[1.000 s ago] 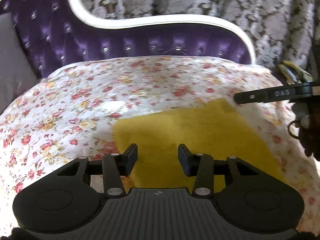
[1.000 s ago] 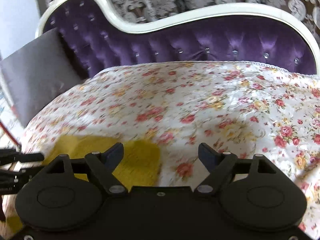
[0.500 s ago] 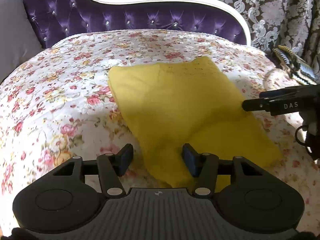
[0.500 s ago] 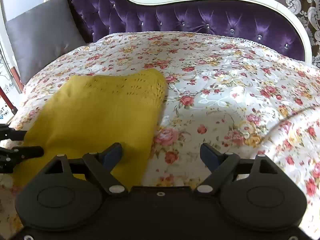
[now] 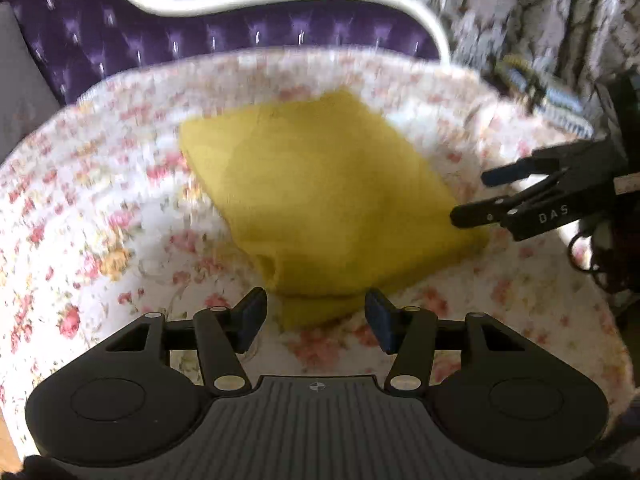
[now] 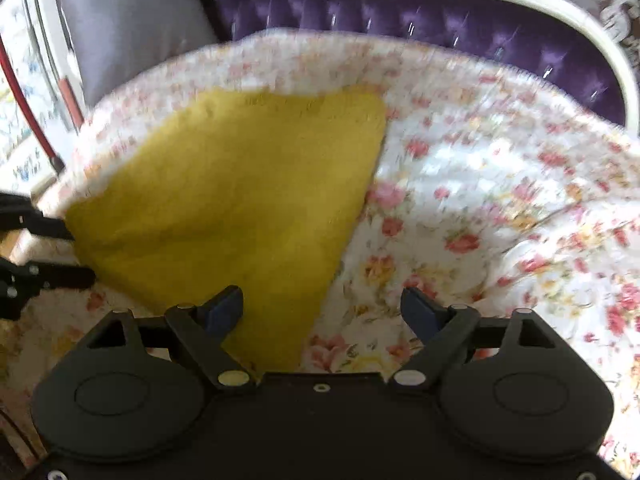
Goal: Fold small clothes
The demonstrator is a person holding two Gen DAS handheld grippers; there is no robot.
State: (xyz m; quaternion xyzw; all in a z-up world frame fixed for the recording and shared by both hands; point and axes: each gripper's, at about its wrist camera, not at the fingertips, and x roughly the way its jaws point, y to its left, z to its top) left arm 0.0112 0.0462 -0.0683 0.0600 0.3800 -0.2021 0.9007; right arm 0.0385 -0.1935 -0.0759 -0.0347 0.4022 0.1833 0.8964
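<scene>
A yellow knitted garment [image 5: 320, 192] lies folded flat on the flowered bedspread [image 5: 100, 220]. Its near corner shows just beyond and between the tips of my left gripper [image 5: 316, 320], which is open with nothing pressed between its pads. At the right of the left wrist view, my right gripper [image 5: 476, 196] hangs open by the garment's right corner. In the right wrist view the garment [image 6: 240, 208] fills the left half. There my right gripper [image 6: 322, 312] stands wide open over the garment's near edge and holds nothing. My left gripper [image 6: 72, 252] shows at the far left edge.
The bedspread covers a purple tufted sofa [image 5: 240, 32] with a white frame [image 6: 520, 0]. A grey cushion [image 6: 128, 24] leans at the back left. Patterned curtains [image 5: 540, 12] hang behind. A striped item [image 5: 552, 96] lies off the right end.
Both grippers have drawn back from the garment, so much more of it shows. The left jaws stand a little wider than a second ago. The garment lies still.
</scene>
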